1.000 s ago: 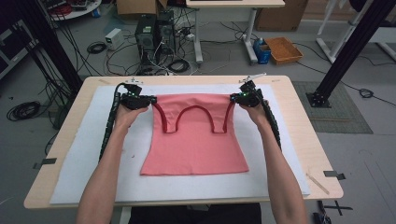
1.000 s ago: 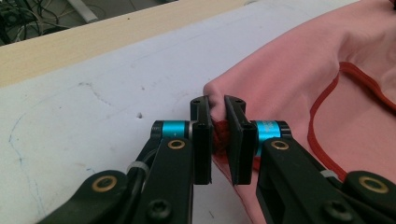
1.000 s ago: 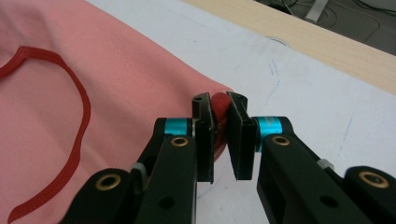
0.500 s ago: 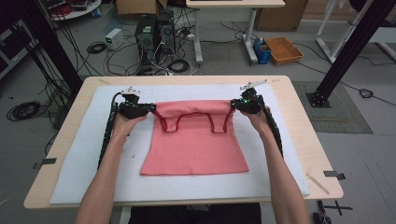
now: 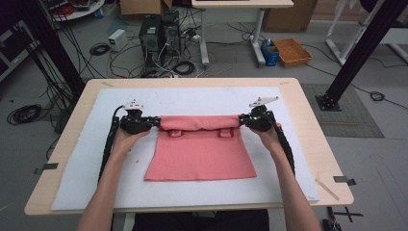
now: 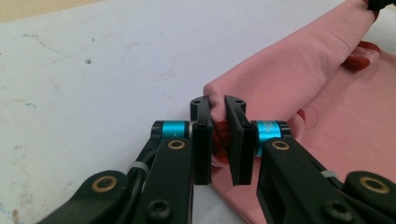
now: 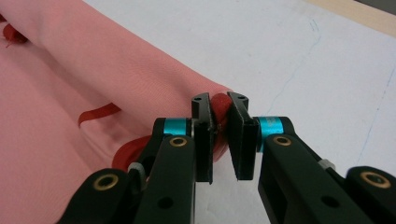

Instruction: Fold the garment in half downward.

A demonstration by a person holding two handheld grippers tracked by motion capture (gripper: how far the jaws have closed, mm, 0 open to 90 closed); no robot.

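At table's far side, my left gripper and right gripper each pinch the pink top, apparently its shoulders, mid-fold; next, lay them down toward near hem

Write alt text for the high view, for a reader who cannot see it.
A person's two hands each hold a gripper, the left gripper and right gripper shut on opposite ends of a pink garment, folding its top edge over towards the person. The garment lies on a white mat covering a wooden table.
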